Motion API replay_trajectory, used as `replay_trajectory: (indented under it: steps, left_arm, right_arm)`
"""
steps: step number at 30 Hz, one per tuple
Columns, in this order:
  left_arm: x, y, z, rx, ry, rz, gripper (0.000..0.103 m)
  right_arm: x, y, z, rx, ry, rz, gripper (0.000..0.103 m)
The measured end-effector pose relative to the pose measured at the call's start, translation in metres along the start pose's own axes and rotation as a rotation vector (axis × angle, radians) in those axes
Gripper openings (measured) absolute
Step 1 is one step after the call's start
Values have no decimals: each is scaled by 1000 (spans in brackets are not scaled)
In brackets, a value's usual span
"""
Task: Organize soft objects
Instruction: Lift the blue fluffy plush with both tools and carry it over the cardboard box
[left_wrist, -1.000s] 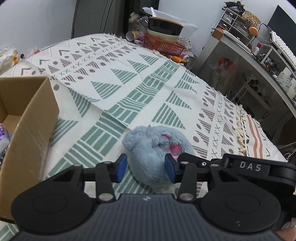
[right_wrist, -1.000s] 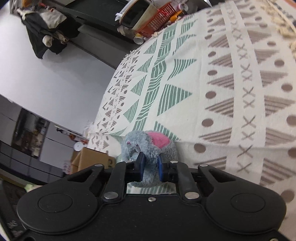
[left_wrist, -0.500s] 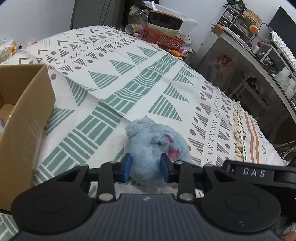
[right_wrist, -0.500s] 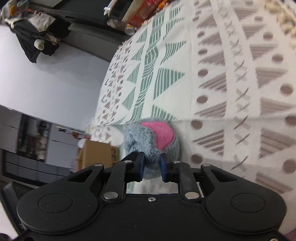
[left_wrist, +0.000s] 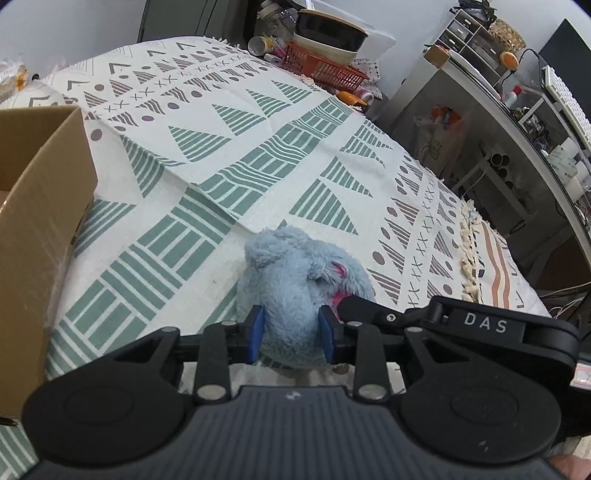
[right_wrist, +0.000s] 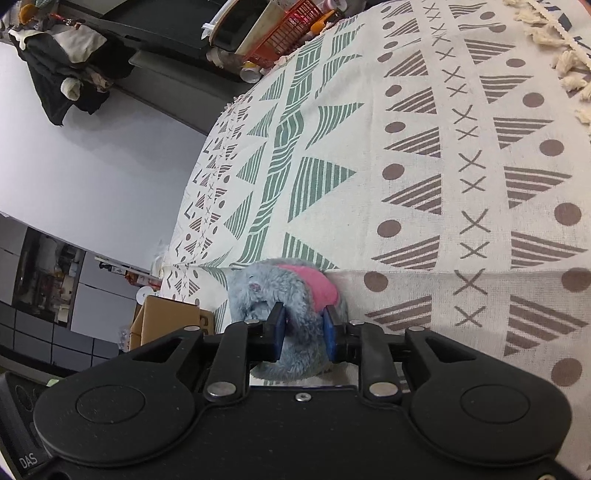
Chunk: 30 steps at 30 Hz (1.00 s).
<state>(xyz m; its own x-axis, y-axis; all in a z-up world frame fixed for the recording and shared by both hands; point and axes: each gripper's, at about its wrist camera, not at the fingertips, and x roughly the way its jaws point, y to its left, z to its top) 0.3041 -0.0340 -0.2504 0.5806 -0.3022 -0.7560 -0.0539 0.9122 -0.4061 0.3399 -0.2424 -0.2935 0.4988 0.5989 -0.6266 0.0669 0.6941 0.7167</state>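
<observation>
Blue-grey plush toy (left_wrist: 291, 291) lies on the patterned bedspread (left_wrist: 258, 155), right of the cardboard box (left_wrist: 40, 229). My left gripper (left_wrist: 291, 334) squeezes its body; my right gripper (right_wrist: 302, 330) pinches a fold. Light and squashy, it seems best held deep around the bulk.

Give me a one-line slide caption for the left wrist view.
Left tool clamps a blue plush toy on the patterned bedspread, cardboard box waiting at left.
</observation>
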Motion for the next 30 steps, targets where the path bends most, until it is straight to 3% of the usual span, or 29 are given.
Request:
replay_trajectory:
  steps: [13,30]
  left_arm:
    - [-13,-6,0,7,-23,6,21]
    - [-69,-12,5,4,-133,-93,20]
  right_arm:
    - [-14,9,-10,-35,-31,6,19]
    - [-63,58,-17,-140,-154,10,19]
